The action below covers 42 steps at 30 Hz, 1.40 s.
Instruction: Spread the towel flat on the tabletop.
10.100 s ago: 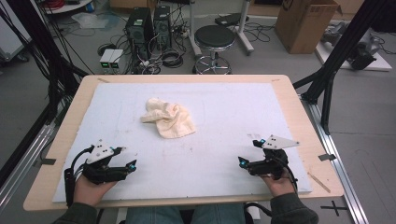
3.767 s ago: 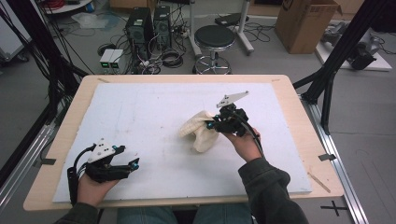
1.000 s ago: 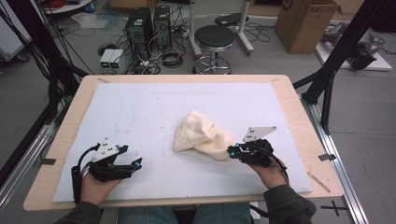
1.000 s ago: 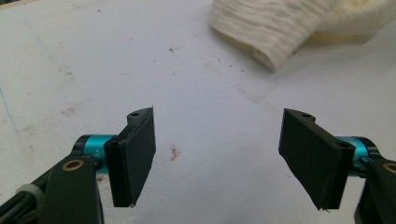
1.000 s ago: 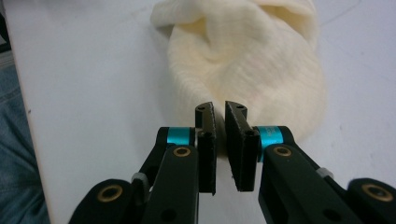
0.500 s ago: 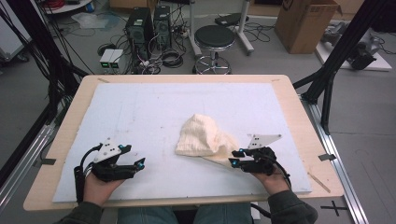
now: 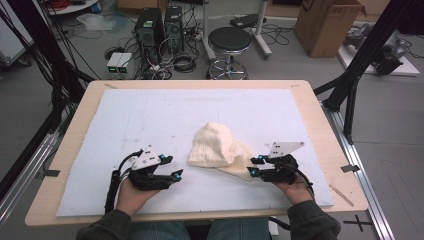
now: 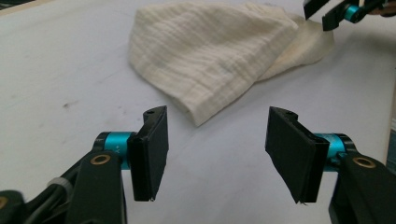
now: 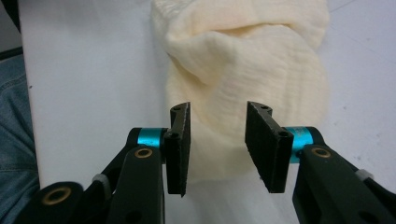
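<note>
Both pairs of fingers stand apart with nothing pinched. On my left gripper [image 8: 215, 154] the jaws have just been closing in, yet bare mat shows between them; the cloth [image 8: 210, 56] lies just ahead, its nearest corner short of the pads. On my right gripper [image 9: 218, 144] the jaws have just been opening, and they hover over the cloth's near end, pads on either side of it without pressing. From the high view, the cloth [image 7: 217, 147] sits crumpled on the white mat [image 7: 150, 115], between my two hands, right gripper [image 7: 255, 166] at its right edge, left gripper [image 7: 171, 167] just off its left. Beyond the cloth the mat runs to the wooden table [image 7: 310, 100].
</note>
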Each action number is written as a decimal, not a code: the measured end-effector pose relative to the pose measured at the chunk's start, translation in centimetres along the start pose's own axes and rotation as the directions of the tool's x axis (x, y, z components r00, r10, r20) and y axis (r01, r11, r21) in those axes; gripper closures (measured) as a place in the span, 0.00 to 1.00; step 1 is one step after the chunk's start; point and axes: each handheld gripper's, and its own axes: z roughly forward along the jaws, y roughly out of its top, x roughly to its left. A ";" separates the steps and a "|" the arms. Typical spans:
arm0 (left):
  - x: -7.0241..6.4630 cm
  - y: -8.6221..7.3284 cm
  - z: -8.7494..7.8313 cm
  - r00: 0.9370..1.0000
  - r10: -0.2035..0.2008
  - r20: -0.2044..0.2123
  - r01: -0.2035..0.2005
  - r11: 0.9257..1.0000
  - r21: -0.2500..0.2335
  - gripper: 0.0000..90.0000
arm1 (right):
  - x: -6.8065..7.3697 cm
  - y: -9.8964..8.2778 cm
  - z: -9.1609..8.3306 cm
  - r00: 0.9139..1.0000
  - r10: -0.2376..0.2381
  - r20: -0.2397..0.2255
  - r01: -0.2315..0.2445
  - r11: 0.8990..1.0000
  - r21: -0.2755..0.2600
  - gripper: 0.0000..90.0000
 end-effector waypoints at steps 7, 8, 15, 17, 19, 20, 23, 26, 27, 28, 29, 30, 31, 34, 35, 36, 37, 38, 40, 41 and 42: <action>-0.5 1.0 4.7 0.998 0.026 0.059 -0.031 0.996 0.089 0.50 | -1.1 -1.1 0.2 1.000 0.025 -0.013 -0.025 1.000 0.013 0.68; -0.5 1.1 5.3 0.998 0.031 0.058 -0.037 0.994 0.100 0.50 | -1.2 -1.2 0.3 0.999 0.028 -0.022 -0.028 0.999 0.016 0.68; -0.3 1.7 8.0 0.996 0.077 0.039 -0.084 0.975 0.208 0.58 | -1.4 -1.3 1.2 0.999 0.017 -0.035 -0.015 0.998 0.055 0.69; -0.4 2.0 8.3 0.994 0.108 0.030 -0.111 0.972 0.205 0.70 | -1.3 -1.4 1.5 0.999 0.009 -0.034 -0.007 0.998 0.070 0.73; -0.4 2.1 8.2 0.993 0.111 0.026 -0.114 0.974 0.196 0.87 | -1.2 -1.3 1.7 0.999 0.003 -0.032 0.000 0.996 0.092 0.79; -0.3 2.1 8.1 0.993 0.119 0.025 -0.121 0.973 0.198 0.92 | -1.2 -1.3 1.8 0.999 -0.007 -0.032 0.010 0.995 0.097 0.82; -0.2 2.2 7.6 0.993 0.117 0.030 -0.121 0.974 0.190 0.99 | -1.1 -1.3 1.8 0.999 -0.003 -0.036 0.007 0.994 0.107 0.89; 0.0 2.6 6.4 0.991 0.129 0.024 -0.131 0.979 0.157 0.99 | -1.1 -1.2 1.7 0.999 -0.003 -0.047 0.008 0.995 0.095 0.92; 0.1 2.7 5.9 0.992 0.121 0.020 -0.123 0.983 0.137 0.99 | -1.0 -1.1 1.6 0.999 -0.002 -0.047 0.007 0.996 0.089 0.92; 0.3 2.9 5.4 0.993 0.121 0.013 -0.122 0.984 0.128 0.99 | -1.0 -1.0 1.5 0.999 -0.004 -0.046 0.008 0.997 0.079 0.92; 0.5 3.1 4.8 0.992 0.125 0.007 -0.125 0.985 0.118 0.99 | -0.8 -0.8 1.2 0.999 -0.007 -0.047 0.009 0.998 0.058 0.93; 0.6 3.4 4.2 0.993 0.122 -0.002 -0.121 0.987 0.107 0.99 | -0.8 -0.8 1.2 0.999 -0.007 -0.047 0.009 0.998 0.058 0.93; 0.8 3.6 3.5 0.993 0.118 -0.006 -0.117 0.989 0.094 0.99 | -0.7 -0.6 1.1 0.999 -0.009 -0.051 0.012 0.999 0.047 0.93; 1.3 4.3 1.4 0.993 0.117 -0.018 -0.115 0.991 0.062 0.99 | -0.1 0.1 0.7 0.998 -0.027 -0.058 0.027 1.000 0.008 0.93; 1.4 4.5 0.7 0.992 0.122 -0.022 -0.120 0.991 0.052 0.99 | 0.2 0.4 0.6 0.998 -0.032 -0.061 0.032 0.999 -0.002 0.94; 1.5 4.7 0.1 0.993 0.119 -0.020 -0.118 0.992 0.043 0.99 | 0.4 0.6 0.5 0.997 -0.044 -0.065 0.043 0.999 -0.013 0.94; 1.6 4.9 -0.6 0.993 0.113 -0.018 -0.113 0.993 0.032 0.99 | 0.7 0.8 0.5 0.996 -0.048 -0.070 0.046 0.999 -0.020 0.94; 1.6 5.0 -1.3 0.994 0.112 -0.014 -0.111 0.993 0.026 0.99 | 0.9 1.1 0.5 0.995 -0.059 -0.076 0.057 0.998 -0.029 0.94; 1.7 5.3 -2.6 0.993 0.115 -0.007 -0.115 0.993 0.019 0.99 | 1.5 1.5 0.4 0.993 -0.077 -0.092 0.073 0.996 -0.049 0.94; 1.7 5.4 -3.1 0.992 0.122 -0.008 -0.122 0.992 0.018 0.99 | 1.6 1.7 0.4 0.992 -0.089 -0.095 0.083 0.995 -0.060 0.94; 1.8 5.5 -3.4 0.992 0.126 -0.011 -0.126 0.992 0.015 0.99 | 1.9 1.8 0.4 0.991 -0.090 -0.103 0.084 0.994 -0.065 0.94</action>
